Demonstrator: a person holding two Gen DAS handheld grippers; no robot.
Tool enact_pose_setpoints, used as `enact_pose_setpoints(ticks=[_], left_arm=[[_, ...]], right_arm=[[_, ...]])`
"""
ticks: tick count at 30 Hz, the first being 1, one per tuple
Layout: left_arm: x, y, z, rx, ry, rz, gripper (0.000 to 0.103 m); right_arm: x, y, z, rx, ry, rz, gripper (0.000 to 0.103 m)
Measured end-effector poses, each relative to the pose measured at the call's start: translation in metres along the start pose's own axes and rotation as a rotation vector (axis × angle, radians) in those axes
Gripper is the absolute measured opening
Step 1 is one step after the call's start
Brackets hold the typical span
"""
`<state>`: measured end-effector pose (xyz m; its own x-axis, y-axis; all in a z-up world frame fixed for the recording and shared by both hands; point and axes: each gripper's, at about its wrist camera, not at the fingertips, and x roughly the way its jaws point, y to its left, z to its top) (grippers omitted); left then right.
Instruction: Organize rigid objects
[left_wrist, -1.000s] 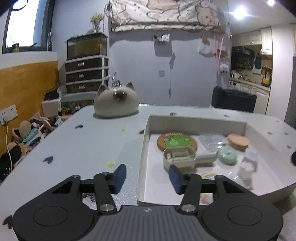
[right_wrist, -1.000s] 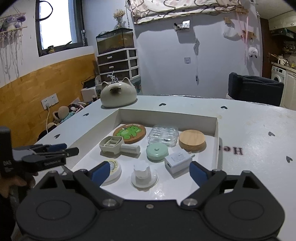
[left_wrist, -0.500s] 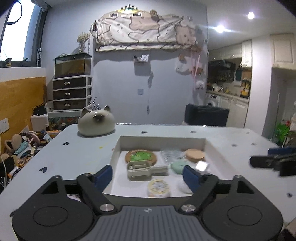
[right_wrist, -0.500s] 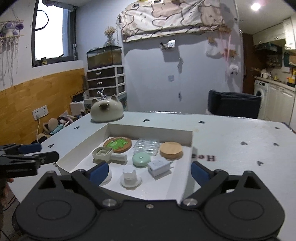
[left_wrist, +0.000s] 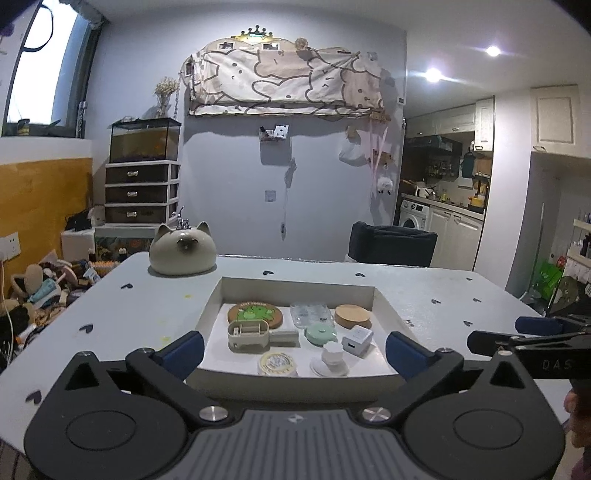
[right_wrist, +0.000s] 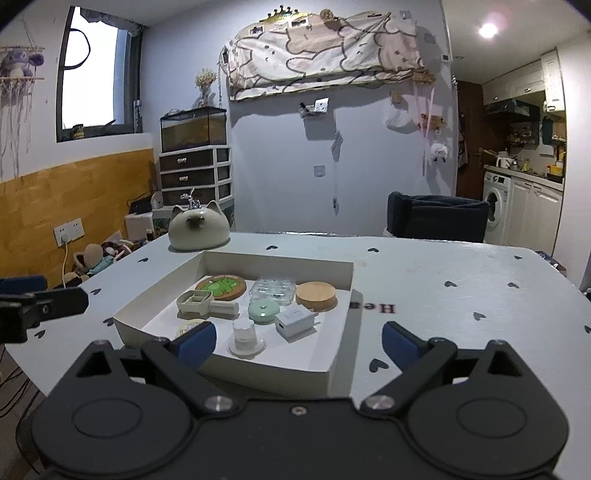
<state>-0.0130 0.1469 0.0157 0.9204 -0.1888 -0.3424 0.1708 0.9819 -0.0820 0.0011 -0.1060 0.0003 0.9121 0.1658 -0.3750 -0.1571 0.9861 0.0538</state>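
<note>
- the white tray (left_wrist: 218, 306) sits on the desk (left_wrist: 147, 310), toward its near edge and about midway between the left and right edges, with the rigid objects inside it.
- along the tray's far wall lie a round coaster with a green figure (left_wrist: 255, 314), a clear plastic case (left_wrist: 310, 314) and a round wooden lid (left_wrist: 352, 315).
- in front of them lie a beige box with a handle (left_wrist: 249, 332), a mint green round case (left_wrist: 319, 332) and a white charger block (left_wrist: 356, 341).
- nearest the tray's near wall are a round tape roll (left_wrist: 277, 363) and a small white cap on a round base (left_wrist: 330, 358).
- the left hand-held gripper (left_wrist: 293, 350) hangs before the tray's near wall; its jaws have just been opening and stand wide apart, nothing between them.
- the right hand-held gripper (right_wrist: 299, 341) is released too, jaws wide, over the tray's near right corner and gripping nothing.
- a cat-shaped ceramic piece (left_wrist: 183, 253) stands at the desk's far left corner, well apart from the tray.
- black heart marks (right_wrist: 378, 364) dot the desk.
</note>
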Motion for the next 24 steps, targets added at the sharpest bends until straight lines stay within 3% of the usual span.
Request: enact_pose_setpoints(ticks=[10, 24], left_arm=[[-0.007, -0.008, -0.002, 0.003, 0.021, 0.088, 0.103], [-0.001, -0.016, -0.009, 0.016, 0.06, 0.105, 0.103]], right_arm=[[-0.019, -0.005, -0.003, 0.018, -0.02, -0.014, 0.1], [-0.023, -0.009, -0.013, 0.047, 0.015, -0.017, 0.101]])
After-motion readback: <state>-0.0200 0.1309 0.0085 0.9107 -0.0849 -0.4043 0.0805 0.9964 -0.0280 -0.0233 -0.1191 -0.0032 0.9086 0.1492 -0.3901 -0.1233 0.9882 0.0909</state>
